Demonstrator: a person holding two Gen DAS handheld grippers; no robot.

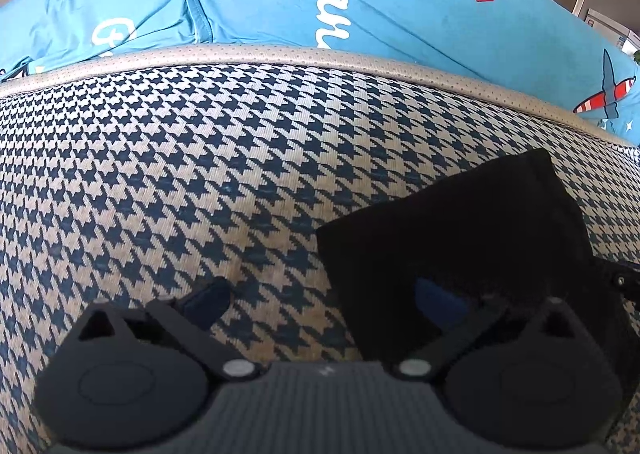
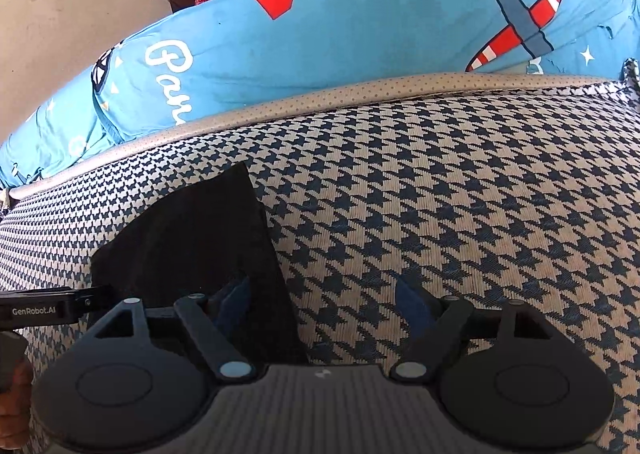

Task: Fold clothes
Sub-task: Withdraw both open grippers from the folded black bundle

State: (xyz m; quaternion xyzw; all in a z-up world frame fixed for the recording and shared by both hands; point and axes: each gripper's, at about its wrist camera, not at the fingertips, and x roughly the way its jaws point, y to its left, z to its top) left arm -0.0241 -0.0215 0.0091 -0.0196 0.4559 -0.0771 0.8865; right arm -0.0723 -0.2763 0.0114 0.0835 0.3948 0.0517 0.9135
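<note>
Right wrist view: black folded garment lies flat on the houndstooth cushion, apparently finished. Right tongs wide, empty, straddling its edge; left tongs likewise wide, empty.

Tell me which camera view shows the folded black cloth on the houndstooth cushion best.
The right wrist view shows the folded black cloth best: its weave and straight edges are lit, with only the near part behind the right gripper. In the left wrist view the cloth is a dark, featureless shape, partly hidden by the left gripper.
</note>
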